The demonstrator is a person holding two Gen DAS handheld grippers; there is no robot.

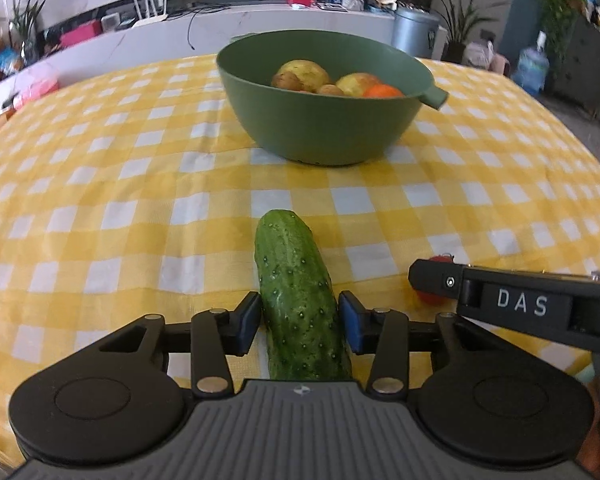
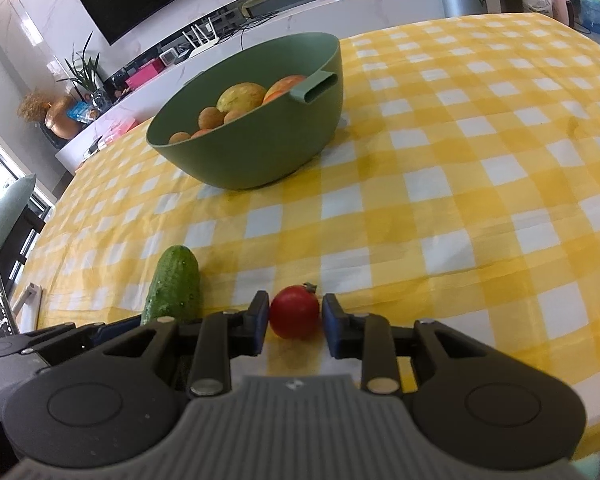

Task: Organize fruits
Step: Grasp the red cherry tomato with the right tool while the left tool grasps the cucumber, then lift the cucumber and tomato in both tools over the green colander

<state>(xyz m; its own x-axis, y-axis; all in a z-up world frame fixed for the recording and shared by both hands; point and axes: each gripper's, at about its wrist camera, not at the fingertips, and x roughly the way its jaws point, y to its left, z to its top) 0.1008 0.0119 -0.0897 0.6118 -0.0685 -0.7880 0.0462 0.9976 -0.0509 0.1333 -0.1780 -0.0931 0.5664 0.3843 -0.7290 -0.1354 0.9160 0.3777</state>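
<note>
Green cucumber (image 1: 300, 300) between left gripper (image 1: 299, 322) pads, touching or nearly so, grip unconfirmed. Red tomato (image 2: 295, 311) between right gripper (image 2: 295, 322), slight gaps, not clamped. Squeeze gently, lift straight, then forward to bowl (image 1: 324, 128) straight ahead.

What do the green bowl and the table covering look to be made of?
The green bowl looks like matte moulded plastic: uniform colour, soft sheen, and a hollow moulded handle. The table covering seems to be woven fabric, a yellow and white check with creases and small wrinkles.
</note>
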